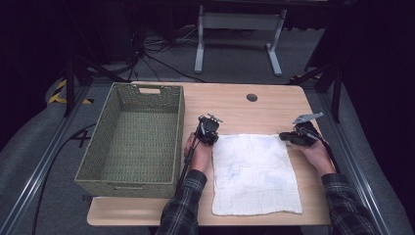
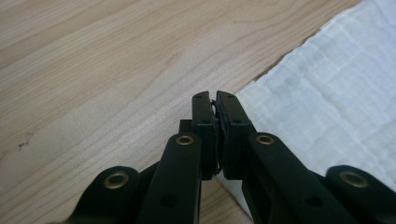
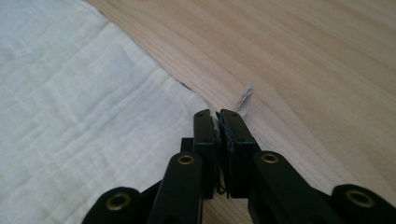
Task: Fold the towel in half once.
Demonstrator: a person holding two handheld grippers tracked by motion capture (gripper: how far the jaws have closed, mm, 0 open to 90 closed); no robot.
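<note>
A white cloth [image 1: 254, 171] lies spread flat on the wooden table [image 1: 235, 105]. My left gripper [image 1: 213, 139] rests at its far left corner and my right gripper [image 1: 284, 136] at its far right corner. In the left gripper view the jaws [image 2: 215, 99] are closed tight where the cloth [image 2: 327, 102] edge runs in under them; the pinch itself is mostly hidden. In the right gripper view the jaws [image 3: 216, 115] are shut on the cloth [image 3: 70, 102] corner, with white fabric showing between them and a small tag [image 3: 244, 97] sticking out past the tips.
A large green woven basket [image 1: 110, 122] stands empty at the table's left side, close beside the left hand. A dark round grommet [image 1: 252, 97] sits near the far edge. Bare wood lies beyond the cloth's far edge and along its right side.
</note>
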